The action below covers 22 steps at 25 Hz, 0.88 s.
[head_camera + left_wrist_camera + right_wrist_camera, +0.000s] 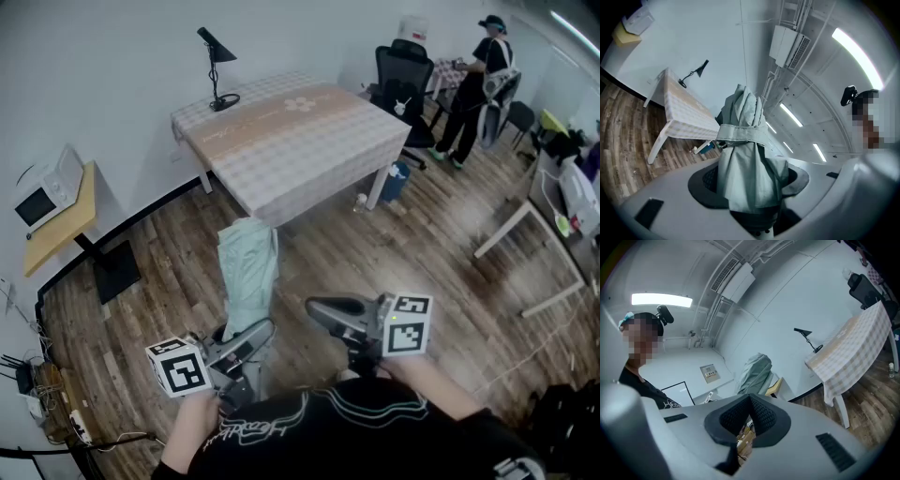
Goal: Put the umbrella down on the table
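Item 1: umbrella (248, 272), pale green, folded, with a strap of the same cloth wrapped round its middle. It is held in the air over the wood floor (159, 281), not on the counter. In the head view it runs from the left claw toward the counter's near corner and stops short of it.

Item 2: left claw (251, 336), at the lower left of the head view. It is clamped on the umbrella's lower end. The left gripper view shows the fabric bunched between both dark pads (705, 180), with the jaws standing wide round it. A marker cube (178, 366) sits at its rear.

Item 3: right claw (319, 311), just beside the left one and apart from the umbrella. Its jaws are closed tip to tip with nothing between them. The right gripper view shows the umbrella off to that claw's side.

Item 4: counter (309, 141), rectangular, with white legs and a checked cloth that has a tan band down the centre. It stands against the wall, ahead of both claws.

Item 5: lamp (217, 66), black, on the counter's far left corner.

Item 6: microwave (42, 192), white, on a small wooden stand (75, 220) by the left wall.

Item 7: chair (403, 70), black, beyond the counter's far right corner.

Item 8: person (473, 84), standing at the back of the room, well apart from the counter
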Each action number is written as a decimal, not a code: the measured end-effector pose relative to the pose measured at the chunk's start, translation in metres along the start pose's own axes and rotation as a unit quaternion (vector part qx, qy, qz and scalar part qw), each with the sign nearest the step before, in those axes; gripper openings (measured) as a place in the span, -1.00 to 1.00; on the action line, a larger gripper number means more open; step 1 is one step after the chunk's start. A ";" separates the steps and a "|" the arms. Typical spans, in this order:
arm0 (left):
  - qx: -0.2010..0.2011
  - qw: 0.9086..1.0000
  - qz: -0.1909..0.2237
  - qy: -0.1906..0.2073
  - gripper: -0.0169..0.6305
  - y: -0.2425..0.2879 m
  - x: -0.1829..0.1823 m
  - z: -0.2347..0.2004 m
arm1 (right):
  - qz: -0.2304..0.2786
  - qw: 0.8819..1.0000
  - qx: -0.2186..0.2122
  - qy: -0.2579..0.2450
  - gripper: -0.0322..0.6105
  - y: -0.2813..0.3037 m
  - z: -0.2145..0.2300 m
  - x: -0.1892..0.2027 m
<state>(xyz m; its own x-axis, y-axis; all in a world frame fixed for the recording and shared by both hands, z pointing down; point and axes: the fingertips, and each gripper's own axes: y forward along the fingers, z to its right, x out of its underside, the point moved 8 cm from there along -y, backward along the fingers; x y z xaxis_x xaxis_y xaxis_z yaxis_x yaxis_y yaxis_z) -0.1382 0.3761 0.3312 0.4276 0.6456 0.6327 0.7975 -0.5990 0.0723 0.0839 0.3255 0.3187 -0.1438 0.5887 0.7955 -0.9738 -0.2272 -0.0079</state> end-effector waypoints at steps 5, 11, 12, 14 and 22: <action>0.001 1.000 -0.001 0.002 -0.17 -0.001 -0.002 -0.006 | 0.000 1.000 -0.001 0.000 -0.86 0.006 0.002 0.003; 0.004 1.000 0.001 0.005 -0.17 -0.019 -0.006 -0.012 | 0.001 1.000 0.003 -0.011 -0.86 0.021 -0.009 0.008; 0.006 1.000 0.001 0.005 -0.17 -0.020 -0.006 -0.013 | 0.003 1.000 0.005 -0.012 -0.86 0.022 -0.010 0.010; 0.010 1.000 0.000 0.005 -0.16 -0.020 -0.005 -0.015 | 0.007 1.000 0.010 -0.009 -0.86 0.021 -0.009 0.013; 0.015 1.000 -0.002 -0.005 -0.16 -0.016 -0.007 -0.021 | 0.023 0.999 0.023 0.011 -0.86 0.015 -0.004 0.014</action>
<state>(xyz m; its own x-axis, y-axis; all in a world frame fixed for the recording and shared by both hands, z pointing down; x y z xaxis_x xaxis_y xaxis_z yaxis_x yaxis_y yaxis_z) -0.1624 0.3716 0.3416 0.4288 0.6528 0.6245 0.8118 -0.5818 0.0507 0.0669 0.3335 0.3267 -0.1918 0.5930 0.7820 -0.9570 -0.2897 -0.0149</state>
